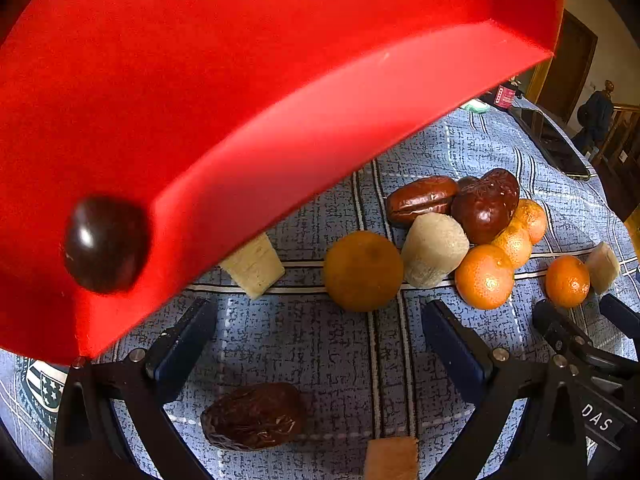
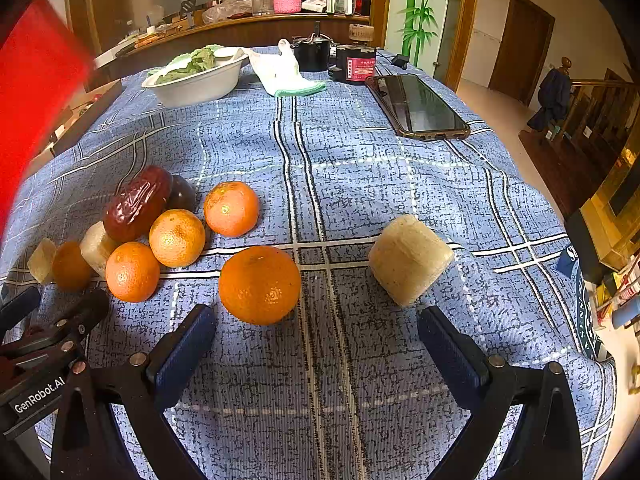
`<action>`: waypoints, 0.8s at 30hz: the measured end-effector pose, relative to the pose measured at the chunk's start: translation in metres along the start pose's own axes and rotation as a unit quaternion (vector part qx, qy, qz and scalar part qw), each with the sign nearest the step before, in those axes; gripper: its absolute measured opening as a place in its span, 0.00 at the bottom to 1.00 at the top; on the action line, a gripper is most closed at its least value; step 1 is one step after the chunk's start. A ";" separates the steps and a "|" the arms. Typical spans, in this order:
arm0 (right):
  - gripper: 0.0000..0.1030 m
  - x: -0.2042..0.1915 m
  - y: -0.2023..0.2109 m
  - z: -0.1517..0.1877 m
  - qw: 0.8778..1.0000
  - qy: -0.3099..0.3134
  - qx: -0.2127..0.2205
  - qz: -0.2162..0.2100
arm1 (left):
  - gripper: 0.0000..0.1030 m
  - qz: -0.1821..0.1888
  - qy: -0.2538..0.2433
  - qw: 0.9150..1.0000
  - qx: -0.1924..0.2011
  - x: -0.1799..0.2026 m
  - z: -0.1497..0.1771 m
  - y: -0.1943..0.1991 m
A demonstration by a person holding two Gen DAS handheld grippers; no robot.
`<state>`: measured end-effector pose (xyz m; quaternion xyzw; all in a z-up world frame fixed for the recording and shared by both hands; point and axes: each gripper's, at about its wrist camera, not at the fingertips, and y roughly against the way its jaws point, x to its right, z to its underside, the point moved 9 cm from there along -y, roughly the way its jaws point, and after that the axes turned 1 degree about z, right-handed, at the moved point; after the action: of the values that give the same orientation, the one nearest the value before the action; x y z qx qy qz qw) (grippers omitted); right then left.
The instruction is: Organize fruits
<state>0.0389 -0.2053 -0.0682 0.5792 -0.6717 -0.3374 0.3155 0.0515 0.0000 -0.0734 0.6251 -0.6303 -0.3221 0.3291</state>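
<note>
Blue-checked cloth [image 2: 360, 168] covers the counter, and both claws hang over it tilted downward, each spread wide with nothing between its pads.

Ahead of the right claw [image 2: 316, 344], a mandarin [image 2: 259, 285] sits just past its left finger, and a pale peeled sugarcane chunk [image 2: 410, 260] lies just beyond its right finger. Further left of this claw is a huddle of fruit: three more mandarins [image 2: 177, 237] touching or nearly touching, a wrinkled red jujube [image 2: 138, 204] resting on them, and another cane piece [image 2: 96, 246] tucked under it. Far ahead lie a phone [image 2: 416, 106] and a white bowl of greens [image 2: 196, 80].

Over the left claw [image 1: 316, 338], a red tray [image 1: 240, 100] fills the upper left, with one dark jujube [image 1: 106, 244] lying in it. A shaded mandarin [image 1: 363, 271] sits straight ahead of this claw, between its fingers' line. A dark wrinkled date [image 1: 254, 416] lies on the cloth close below, inside the claw's frame.
</note>
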 end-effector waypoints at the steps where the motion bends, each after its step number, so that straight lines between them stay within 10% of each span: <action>1: 1.00 0.000 0.000 0.000 1.000 -0.001 0.000 0.000 | 1.00 0.001 0.001 1.000 0.000 0.000 0.000 0.000; 24: 1.00 0.000 0.000 0.000 1.000 -0.001 0.000 0.000 | 1.00 0.000 0.000 1.000 0.000 -0.004 0.000 0.000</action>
<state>0.0387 -0.2049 -0.0680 0.5792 -0.6716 -0.3379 0.3150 0.0519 0.0041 -0.0732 0.6251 -0.6301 -0.3224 0.3291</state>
